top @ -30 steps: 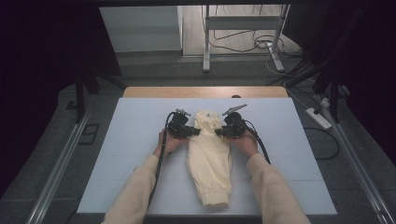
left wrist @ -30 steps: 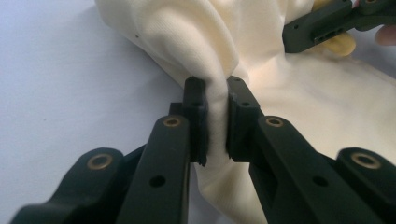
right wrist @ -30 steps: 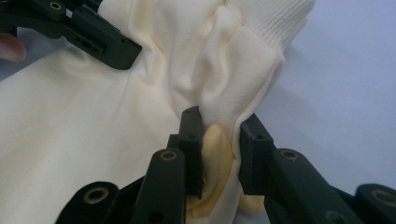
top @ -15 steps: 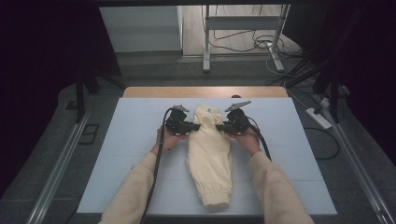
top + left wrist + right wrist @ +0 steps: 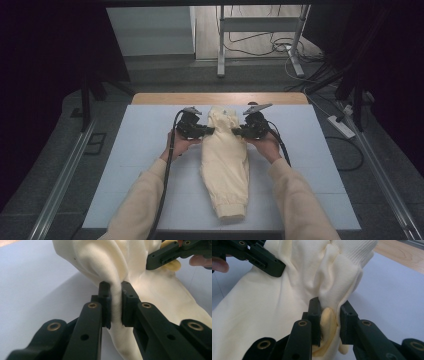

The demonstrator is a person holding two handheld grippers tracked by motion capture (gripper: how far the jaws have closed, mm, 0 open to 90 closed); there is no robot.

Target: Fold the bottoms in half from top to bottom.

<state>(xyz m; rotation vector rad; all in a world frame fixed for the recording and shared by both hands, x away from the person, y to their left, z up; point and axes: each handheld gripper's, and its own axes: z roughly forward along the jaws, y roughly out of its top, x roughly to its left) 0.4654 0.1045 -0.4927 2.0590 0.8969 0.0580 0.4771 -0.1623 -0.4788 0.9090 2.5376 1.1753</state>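
A cream sweatshirt (image 5: 226, 165) lies lengthwise down the middle of the pale blue table mat (image 5: 140, 150), its ribbed cuff or hem end toward the person and its far end bunched up between the 2 grippers. The left gripper (image 5: 207, 131) meets the garment's left edge and the right gripper (image 5: 239, 132) its right edge, both near the far end, pointing inward at each other with the fabric between them.

In the left gripper view, the left gripper (image 5: 116, 303) is clamped narrow on a pinched fold of the sweatshirt (image 5: 120, 270), cloth squeezed flat between the 2 jaw pads; the right gripper (image 5: 165, 257) shows at the upper right against the fabric.

In the right gripper view, the right gripper (image 5: 330, 320) holds a thicker bunch of the sweatshirt (image 5: 262, 315), its jaws a little further apart with a fold of cloth and a yellower inner layer between them. A ribbed band (image 5: 354, 250) stands above the jaws. The left gripper (image 5: 259, 258) sits at the upper left, touching the fabric
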